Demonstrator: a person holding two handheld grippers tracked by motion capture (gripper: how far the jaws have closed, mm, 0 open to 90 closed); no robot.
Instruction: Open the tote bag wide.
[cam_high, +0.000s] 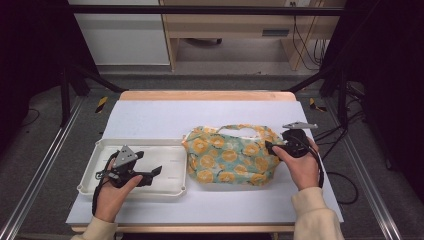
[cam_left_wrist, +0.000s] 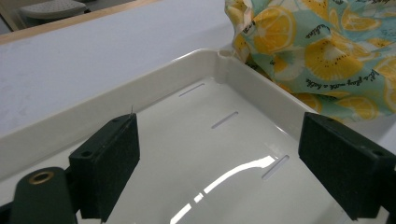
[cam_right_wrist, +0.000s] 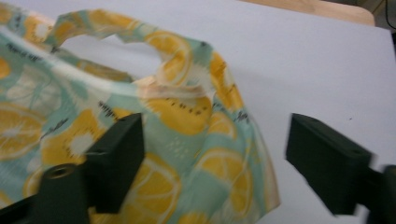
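Note:
A fabric bag (cam_high: 230, 155) printed with orange slices on pale green lies flat in the middle of the table, its handles toward the far side. My right gripper (cam_high: 272, 146) is at the bag's right edge, open, its jaws straddling that edge; the bag's corner (cam_right_wrist: 205, 140) lies between them in the right gripper view. My left gripper (cam_high: 156, 171) hovers open over a white tray (cam_high: 102, 150), pointing right toward the bag. In the left gripper view the tray's slotted floor (cam_left_wrist: 224, 154) lies between the jaws and the bag (cam_left_wrist: 322, 51) shows beyond the rim.
A white sheet (cam_high: 150, 117) covers the wooden tabletop, bare along the far side and the front edge. The tray sits directly left of the bag, almost touching it. Black frame posts (cam_high: 65, 90) and cables (cam_high: 320, 50) stand beyond the table.

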